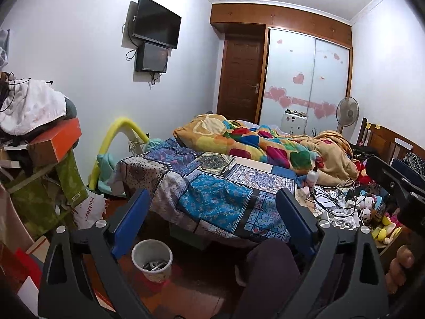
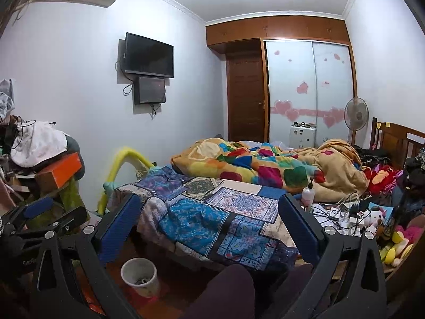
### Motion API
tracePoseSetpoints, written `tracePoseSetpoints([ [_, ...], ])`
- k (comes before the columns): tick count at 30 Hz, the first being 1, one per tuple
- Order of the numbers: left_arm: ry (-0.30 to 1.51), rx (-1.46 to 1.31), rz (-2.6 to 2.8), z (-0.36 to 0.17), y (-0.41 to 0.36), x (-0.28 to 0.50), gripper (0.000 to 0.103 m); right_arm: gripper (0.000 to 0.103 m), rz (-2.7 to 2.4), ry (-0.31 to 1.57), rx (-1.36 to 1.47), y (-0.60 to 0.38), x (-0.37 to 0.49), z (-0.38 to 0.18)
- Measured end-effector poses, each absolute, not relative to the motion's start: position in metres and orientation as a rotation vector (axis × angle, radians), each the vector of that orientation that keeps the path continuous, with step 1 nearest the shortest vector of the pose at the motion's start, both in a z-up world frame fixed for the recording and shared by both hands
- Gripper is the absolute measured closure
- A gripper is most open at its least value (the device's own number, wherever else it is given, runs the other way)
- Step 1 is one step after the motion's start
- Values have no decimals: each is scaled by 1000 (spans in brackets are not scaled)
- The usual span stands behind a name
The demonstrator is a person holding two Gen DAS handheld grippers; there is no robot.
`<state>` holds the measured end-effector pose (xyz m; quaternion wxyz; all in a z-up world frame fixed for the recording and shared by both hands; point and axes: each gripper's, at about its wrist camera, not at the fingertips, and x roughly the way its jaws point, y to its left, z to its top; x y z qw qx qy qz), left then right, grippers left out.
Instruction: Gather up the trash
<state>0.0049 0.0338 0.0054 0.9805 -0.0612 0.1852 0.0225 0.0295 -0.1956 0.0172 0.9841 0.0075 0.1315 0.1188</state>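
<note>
Gaping empty, left hand-held gripper (image 1: 212,199) (right (image 2: 209,207) too) above cup (image 1: 152,260).

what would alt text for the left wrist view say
The open, empty left gripper faces a cluttered bedroom, a small bin on the floor below it. Behind lies a bed with patchwork cover and bright blanket, a TV on the wall.

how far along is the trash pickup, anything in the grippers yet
Done: the cup bin on the floor already holds a few scraps. In hand: nothing; left gripper and right gripper are both open and empty. Left: the clutter of cables and papers on the bed's near corner looks untouched.
</note>
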Motion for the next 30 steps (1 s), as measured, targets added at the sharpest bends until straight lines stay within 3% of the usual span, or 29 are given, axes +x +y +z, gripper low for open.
tracePoseSetpoints([
  [30,386,-119,48,1,35,8,7,0,270,277,16,-205,30,20],
])
